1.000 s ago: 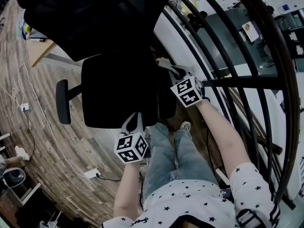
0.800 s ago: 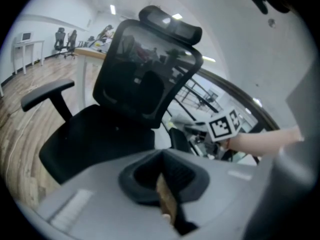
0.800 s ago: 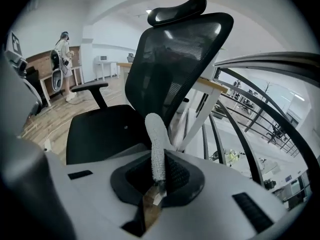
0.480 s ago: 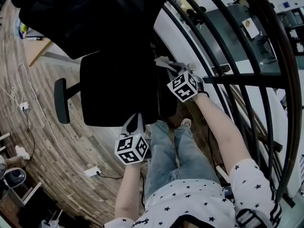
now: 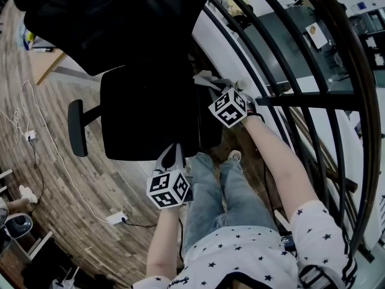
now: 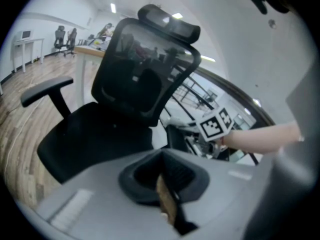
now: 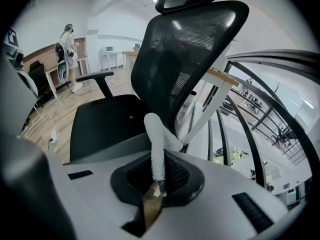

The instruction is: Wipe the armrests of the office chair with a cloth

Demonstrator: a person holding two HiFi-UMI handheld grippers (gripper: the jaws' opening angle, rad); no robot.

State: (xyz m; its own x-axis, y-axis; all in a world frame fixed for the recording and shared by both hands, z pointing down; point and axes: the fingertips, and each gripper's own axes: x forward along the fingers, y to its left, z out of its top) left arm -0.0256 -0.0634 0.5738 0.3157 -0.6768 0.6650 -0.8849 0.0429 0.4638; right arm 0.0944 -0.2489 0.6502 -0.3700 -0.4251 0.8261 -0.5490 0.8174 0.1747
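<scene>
**Q:** What is the condition of the left gripper (image 6: 166, 201)?

**A:** Its jaws are pressed together with nothing between them. The office chair (image 6: 100, 134) stands ahead of the jaws. One armrest (image 6: 45, 89) lies ahead and well to their left. The second armrest (image 6: 175, 136) lies ahead and to their right, next to the right gripper (image 6: 192, 134).

**Q:** What is the condition of the right gripper (image 7: 155, 186)?

**A:** Its jaws are clamped on one end of the cloth (image 7: 157, 149). The cloth stands up out of the jaws as a pale, rolled strip, and its free end folds over to the right.

**Q:** Where is the cloth relative to the chair?

**A:** In the head view the cloth (image 5: 204, 77) projects ahead of the right gripper (image 5: 212, 86), at the far end of the near armrest (image 5: 210, 125). Whether the cloth touches the armrest cannot be confirmed. The seat (image 5: 144, 113) lies to the left of these jaws, and the black railing (image 5: 289, 101) lies to their right.
</scene>
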